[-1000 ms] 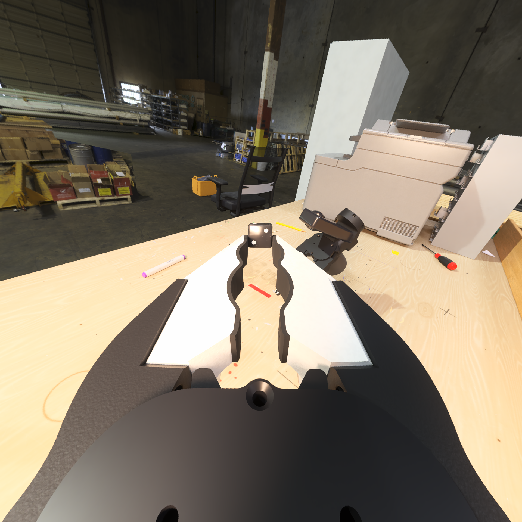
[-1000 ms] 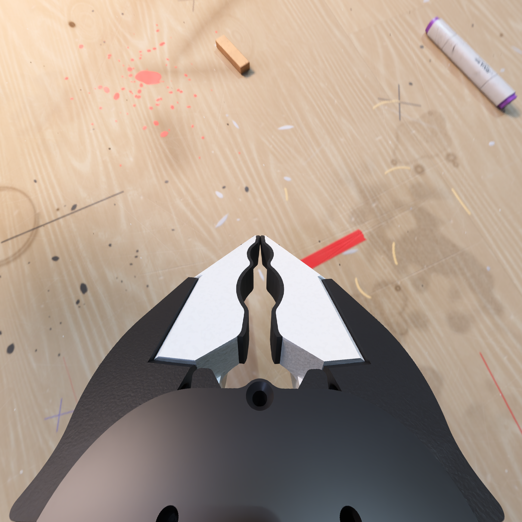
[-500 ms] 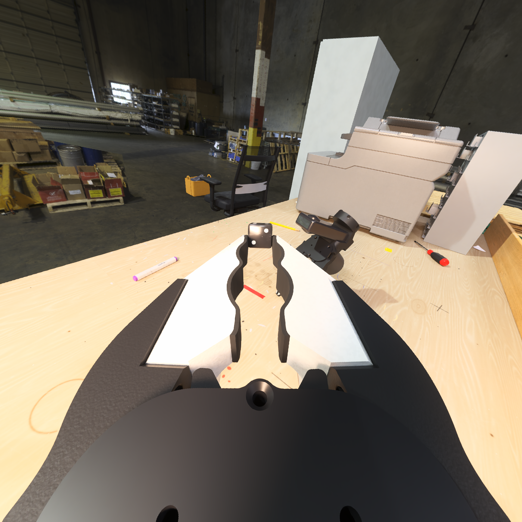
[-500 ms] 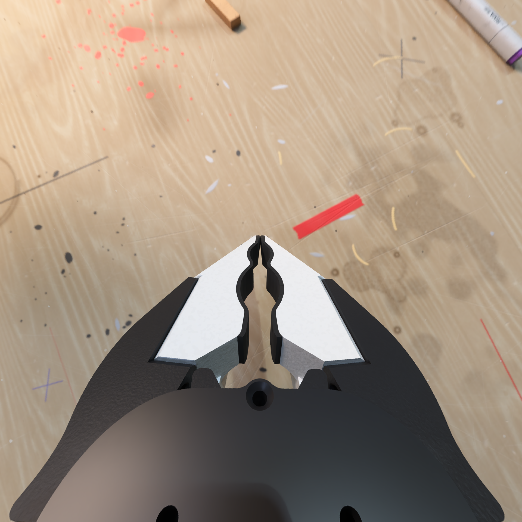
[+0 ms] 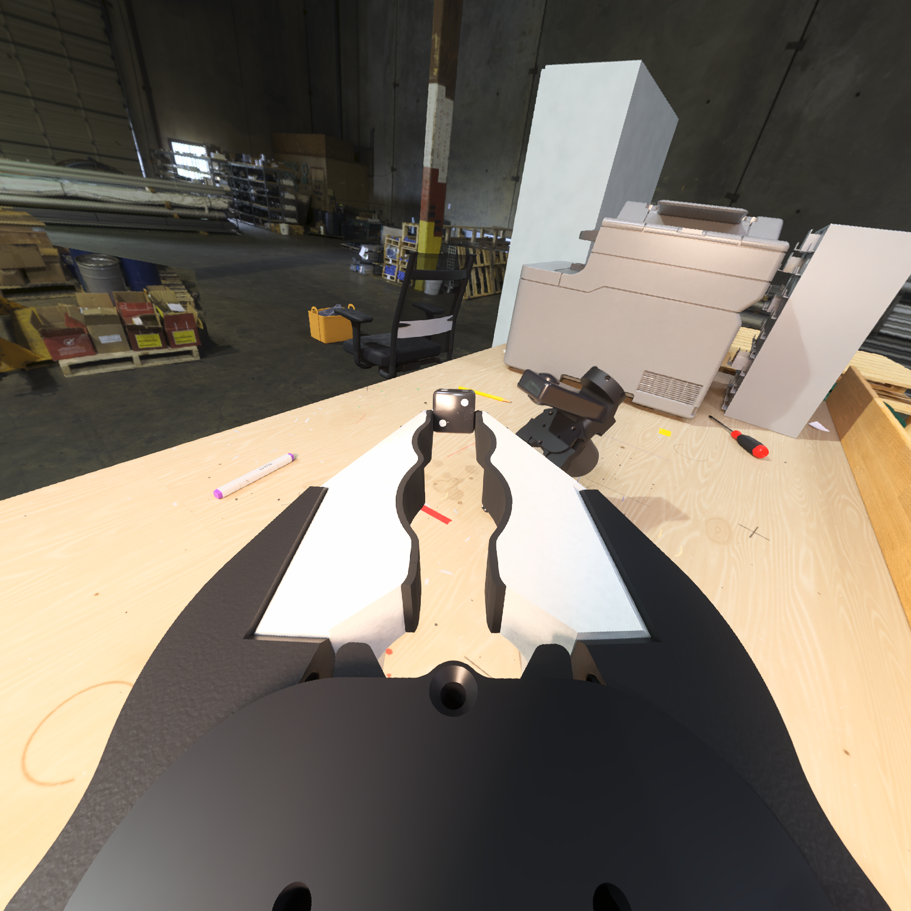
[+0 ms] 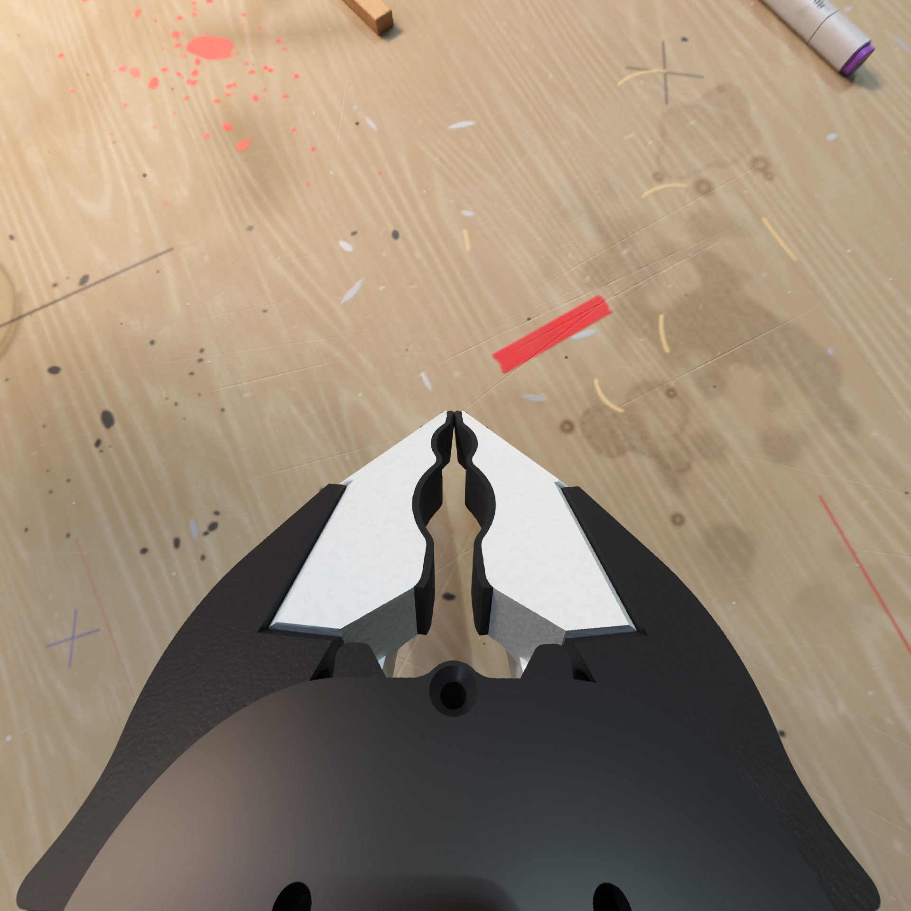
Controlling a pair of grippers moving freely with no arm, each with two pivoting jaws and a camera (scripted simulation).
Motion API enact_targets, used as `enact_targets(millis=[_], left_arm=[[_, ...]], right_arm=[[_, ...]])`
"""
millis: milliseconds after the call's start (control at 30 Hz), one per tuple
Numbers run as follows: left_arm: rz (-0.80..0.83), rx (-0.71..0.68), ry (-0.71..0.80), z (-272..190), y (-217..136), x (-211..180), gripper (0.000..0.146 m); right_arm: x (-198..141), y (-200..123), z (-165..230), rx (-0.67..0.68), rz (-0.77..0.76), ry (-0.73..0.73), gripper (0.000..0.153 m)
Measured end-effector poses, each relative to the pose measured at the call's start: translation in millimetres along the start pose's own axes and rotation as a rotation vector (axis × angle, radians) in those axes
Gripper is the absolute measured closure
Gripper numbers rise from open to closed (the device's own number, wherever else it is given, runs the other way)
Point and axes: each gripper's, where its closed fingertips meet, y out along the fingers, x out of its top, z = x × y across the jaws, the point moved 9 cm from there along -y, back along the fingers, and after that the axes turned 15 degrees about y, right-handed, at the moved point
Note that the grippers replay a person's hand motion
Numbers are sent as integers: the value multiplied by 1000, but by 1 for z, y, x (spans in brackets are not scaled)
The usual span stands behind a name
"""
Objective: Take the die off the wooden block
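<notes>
My left gripper (image 5: 453,419) is shut on a dark die (image 5: 453,410) with white pips, held between the fingertips above the plywood table (image 5: 148,567). My right gripper (image 6: 453,416) is shut and empty, pointing down at the table (image 6: 246,320). It also shows farther off in the left wrist view (image 5: 567,414), hovering over the table to the right of the die. The end of a small wooden block (image 6: 372,15) lies at the top edge of the right wrist view, far ahead of my right gripper.
A white marker with a purple cap (image 5: 254,474) lies left of the die; its capped end shows in the right wrist view (image 6: 833,44). Red tape (image 6: 552,333) is ahead-right of my right gripper. A printer (image 5: 641,310), white boxes (image 5: 828,325), a red-handled screwdriver (image 5: 739,438) and a wooden plank (image 5: 877,473) stand at right.
My left gripper has carried the die a little to the left and farther back over the table. My right gripper has pulled back, so the block and marker have slid toward the top edge.
</notes>
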Motion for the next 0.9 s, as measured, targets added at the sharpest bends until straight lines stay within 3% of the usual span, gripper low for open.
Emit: enact_targets(millis=[167,433,900], left_arm=[[2,-10,-13,-1,3,-1,130],[-8,-7,9,-4,2,5,130],[0,-25,10,-8,9,4,130]], right_arm=[[-5,6,3,-48,29,-32,153],[0,-28,-8,-54,-78,24,153],[-14,-10,-8,-51,-8,-1,153]])
